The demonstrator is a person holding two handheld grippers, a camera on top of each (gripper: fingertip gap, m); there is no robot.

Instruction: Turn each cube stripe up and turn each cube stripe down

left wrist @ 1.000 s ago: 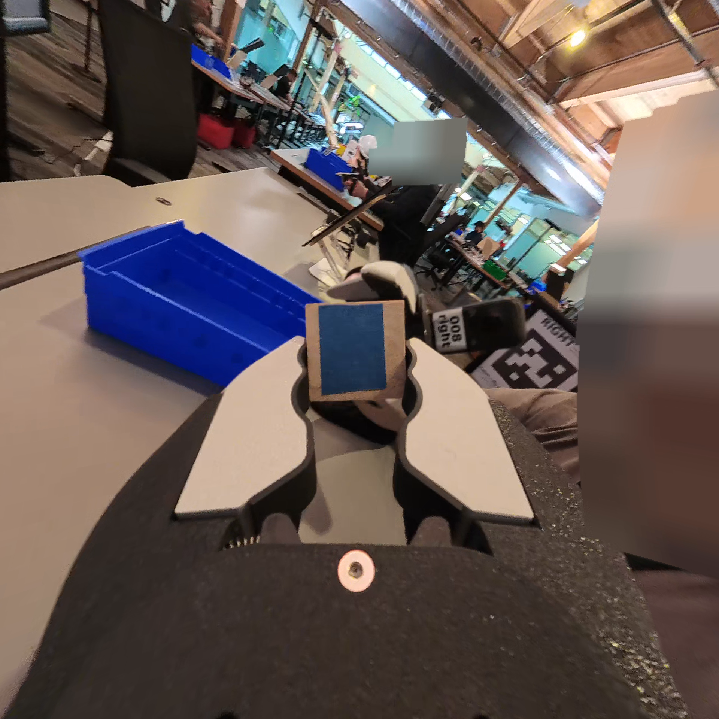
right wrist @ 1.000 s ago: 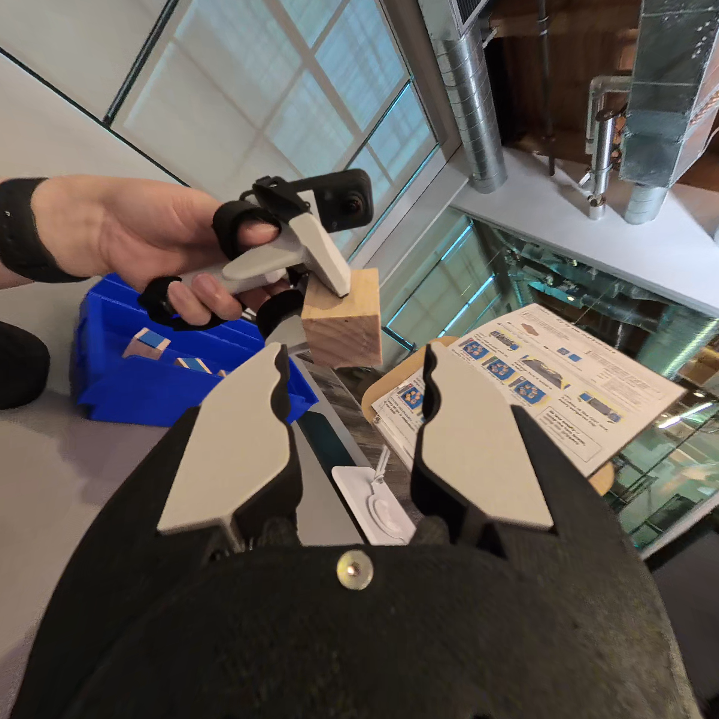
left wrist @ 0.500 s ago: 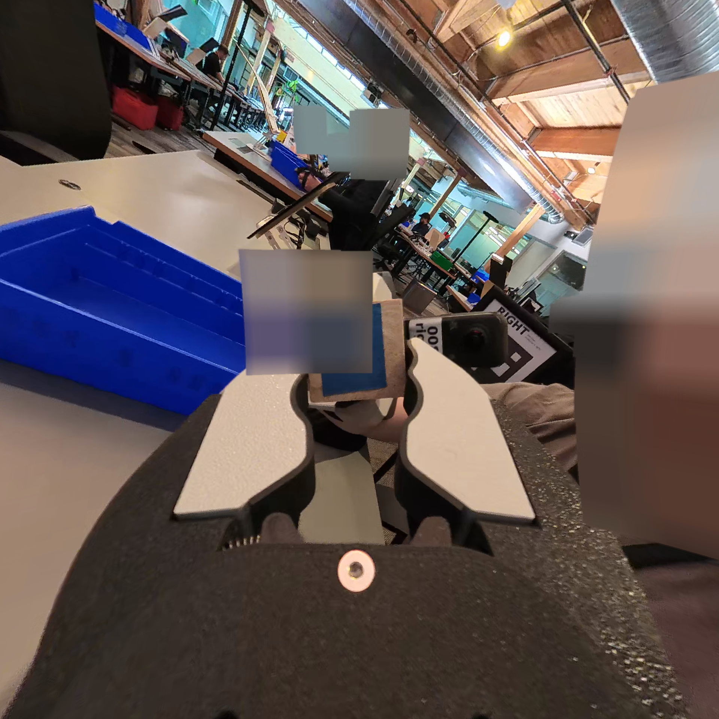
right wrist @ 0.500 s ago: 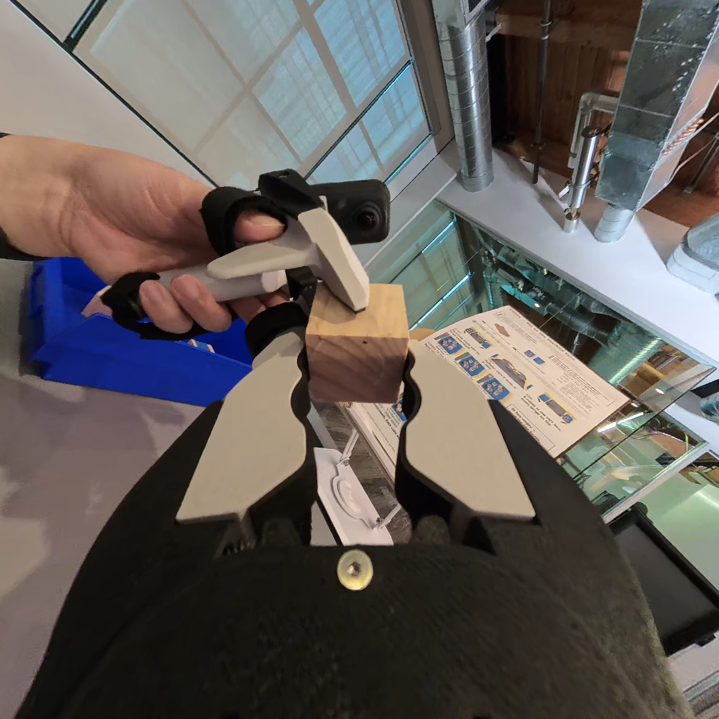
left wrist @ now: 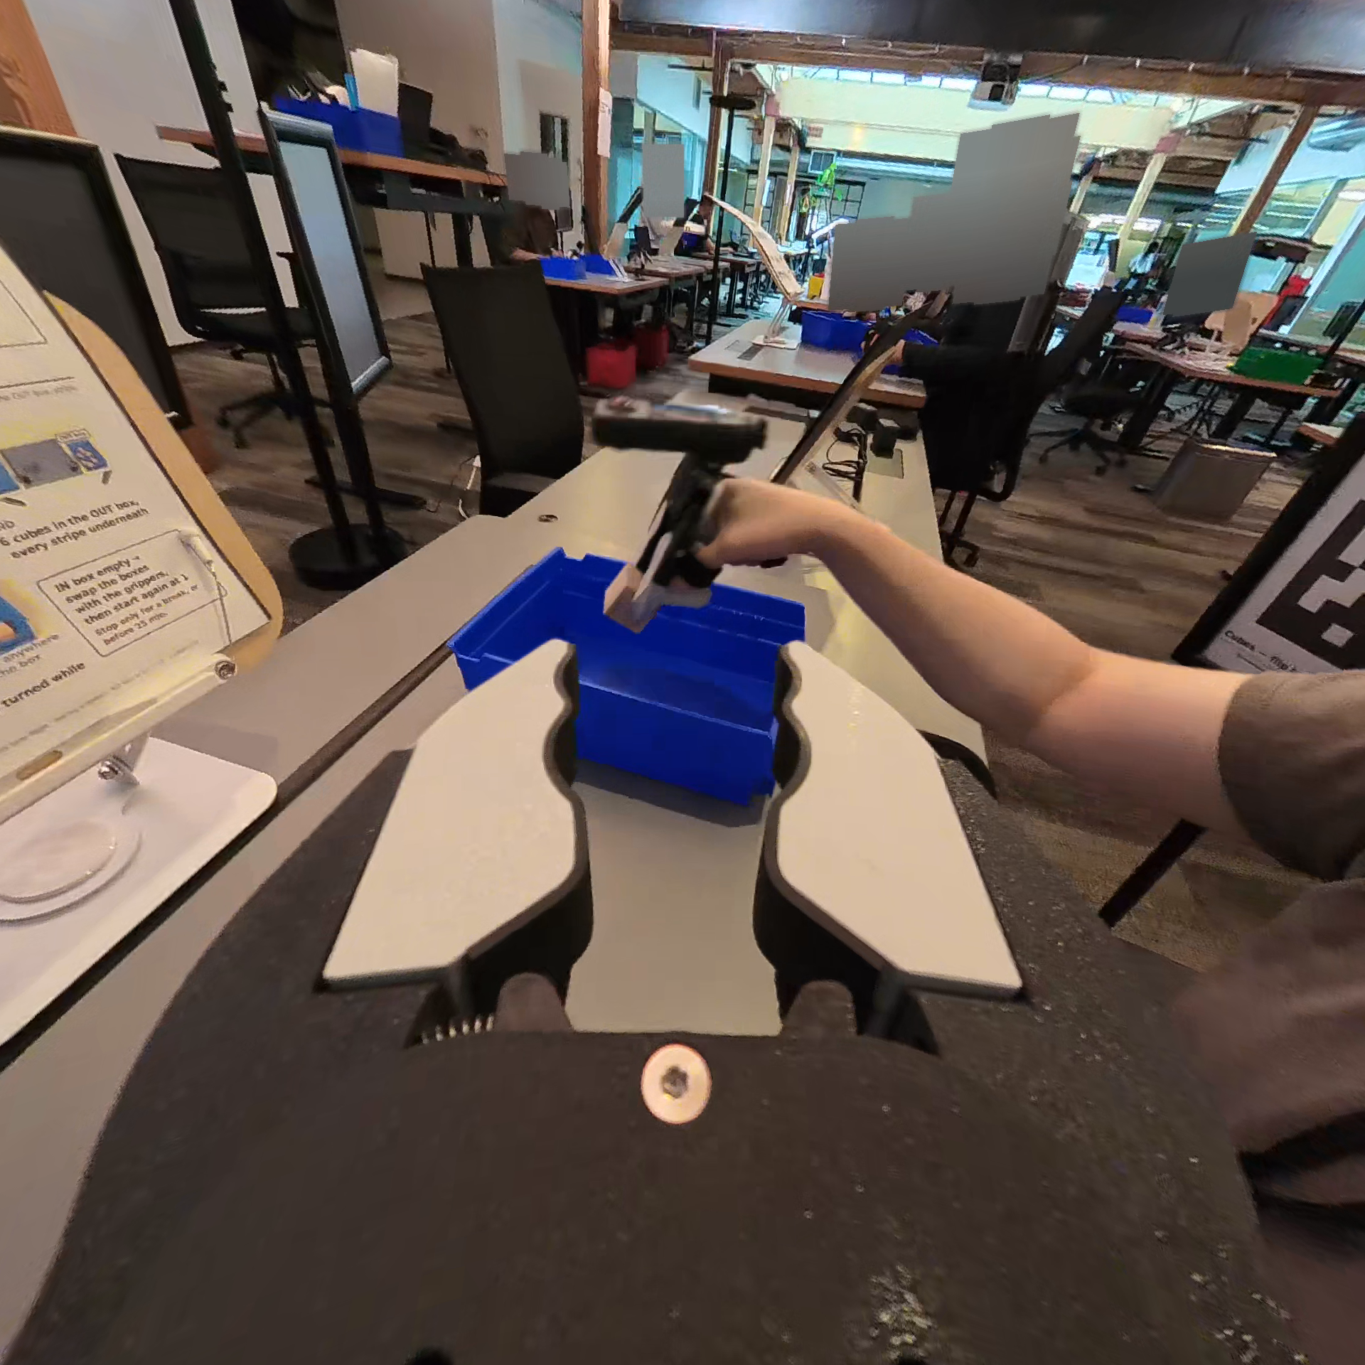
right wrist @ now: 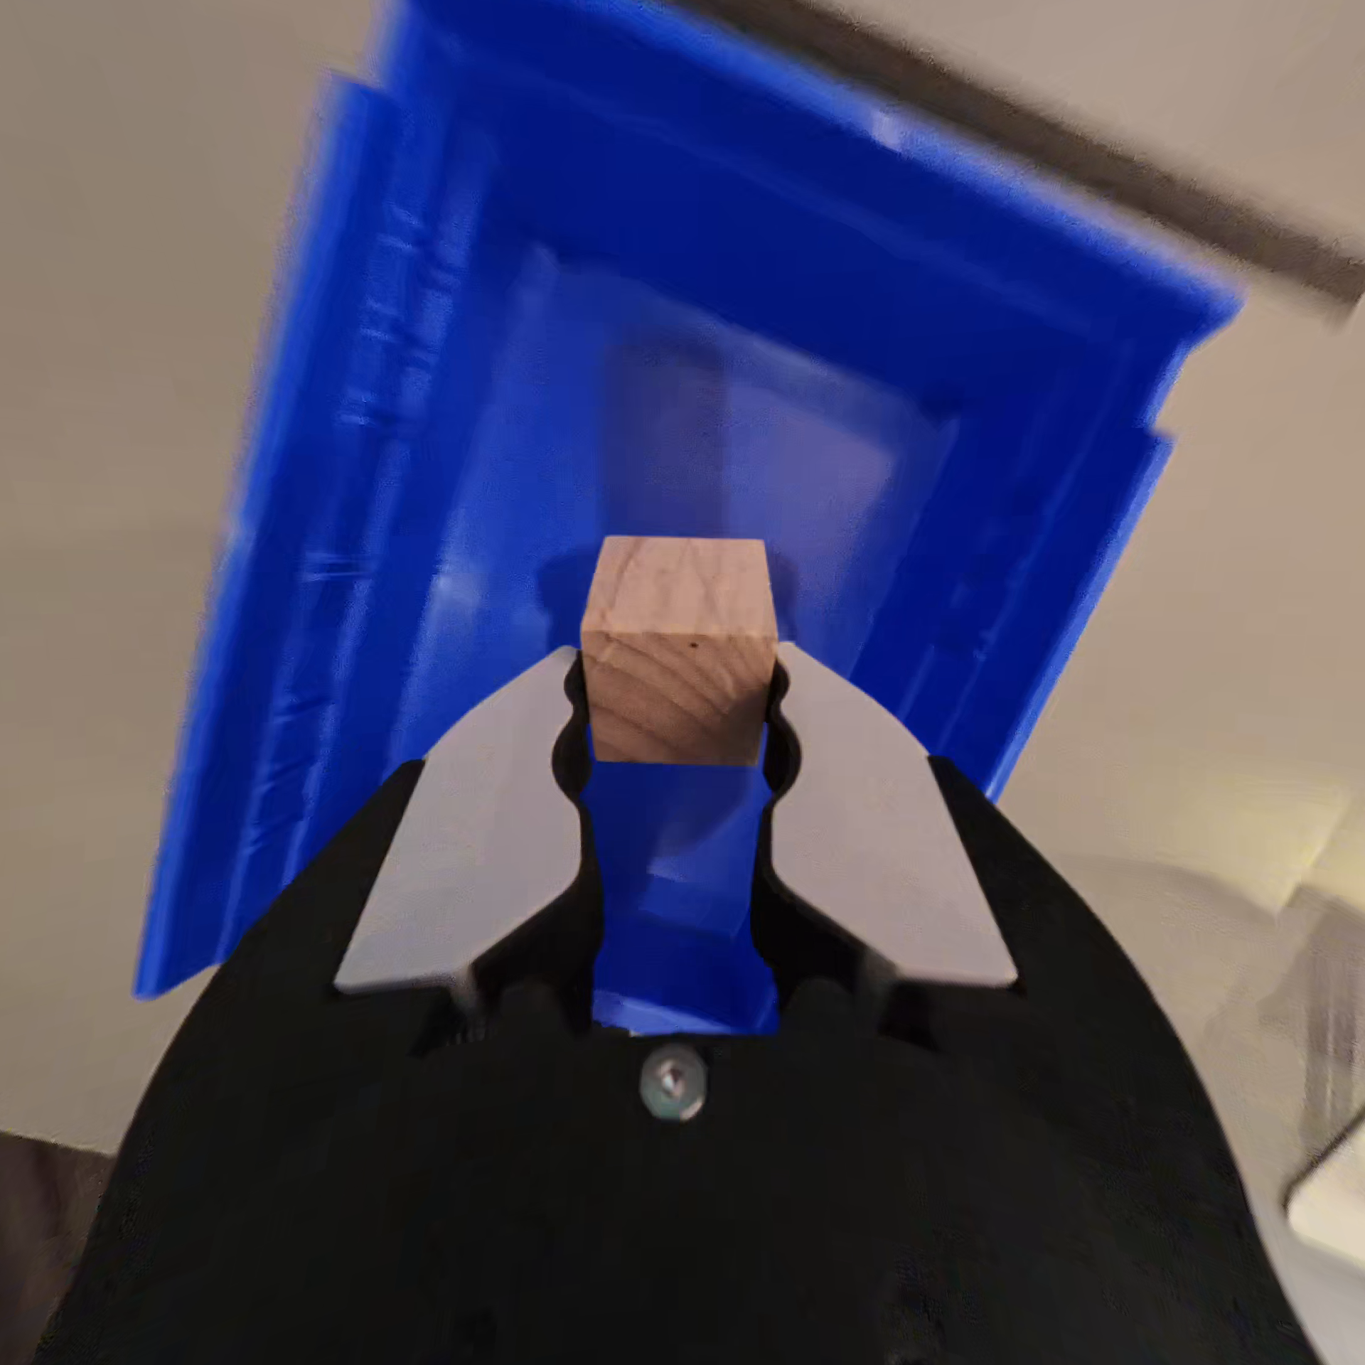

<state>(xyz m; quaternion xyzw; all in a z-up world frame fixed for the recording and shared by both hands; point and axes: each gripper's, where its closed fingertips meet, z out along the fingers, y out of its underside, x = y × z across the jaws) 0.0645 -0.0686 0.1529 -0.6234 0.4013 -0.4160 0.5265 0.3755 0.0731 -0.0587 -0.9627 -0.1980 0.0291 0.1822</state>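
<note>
Grey counter (left wrist: 650, 923) is seen between the left gripper's (left wrist: 674, 709) parted, empty jaws; a plain wooden cube (right wrist: 678, 650) is clamped in the right gripper's (right wrist: 676, 690) jaws above a blue plastic bin (right wrist: 332, 517), so lowering and release seem called for next.

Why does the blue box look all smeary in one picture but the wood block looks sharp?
In the right wrist view the blue plastic box is motion-blurred, while the plain wooden cube held in the right gripper stays crisp. In the left wrist view that gripper and cube look blurred.

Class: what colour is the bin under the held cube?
Blue bin; clearest in the right wrist view.
</note>
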